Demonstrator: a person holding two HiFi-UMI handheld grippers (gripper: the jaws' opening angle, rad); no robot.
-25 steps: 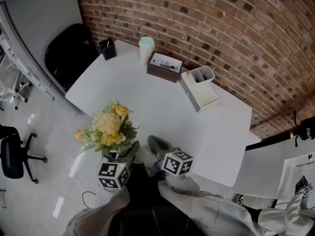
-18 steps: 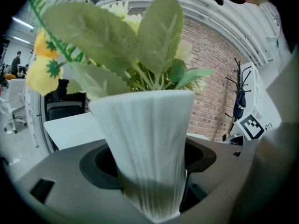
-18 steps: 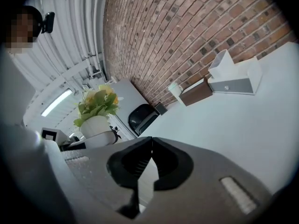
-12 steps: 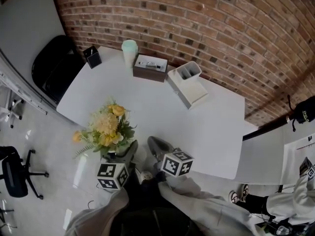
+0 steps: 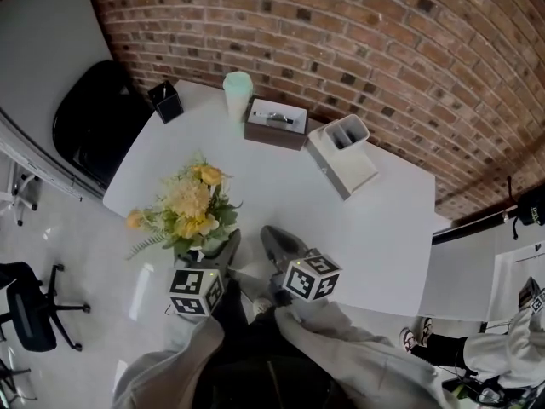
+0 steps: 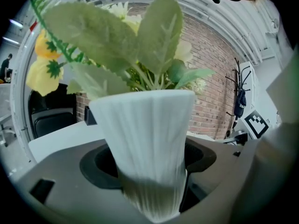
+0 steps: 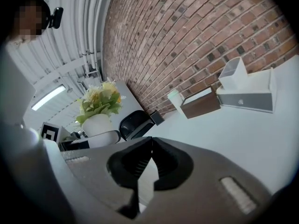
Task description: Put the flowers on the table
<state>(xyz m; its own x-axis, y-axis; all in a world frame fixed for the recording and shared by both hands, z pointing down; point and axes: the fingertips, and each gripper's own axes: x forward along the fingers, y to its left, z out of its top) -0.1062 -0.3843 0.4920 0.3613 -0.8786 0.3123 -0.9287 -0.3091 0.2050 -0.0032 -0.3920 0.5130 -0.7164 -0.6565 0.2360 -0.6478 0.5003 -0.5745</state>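
Note:
A bunch of yellow and cream flowers (image 5: 192, 212) with green leaves stands in a white ribbed vase (image 6: 145, 139). My left gripper (image 6: 150, 174) is shut on the lower part of that vase and holds it upright. In the head view the left gripper (image 5: 209, 260) and the flowers hang at the near left edge of the white table (image 5: 375, 228). My right gripper (image 5: 274, 244) is beside it on the right, over the table's near edge. In the right gripper view its jaws (image 7: 149, 143) meet with nothing between them. That view also shows the flowers (image 7: 100, 101) to its left.
At the table's far side along the brick wall stand a black pen holder (image 5: 166, 101), a mint cup (image 5: 238, 93), a brown box (image 5: 276, 123) and a white organiser (image 5: 344, 149). A black chair (image 5: 94, 119) is at the table's left, and an office chair (image 5: 31, 314) on the floor.
The flowers and both grippers have shifted slightly up toward the table, and the head view has swung a little.

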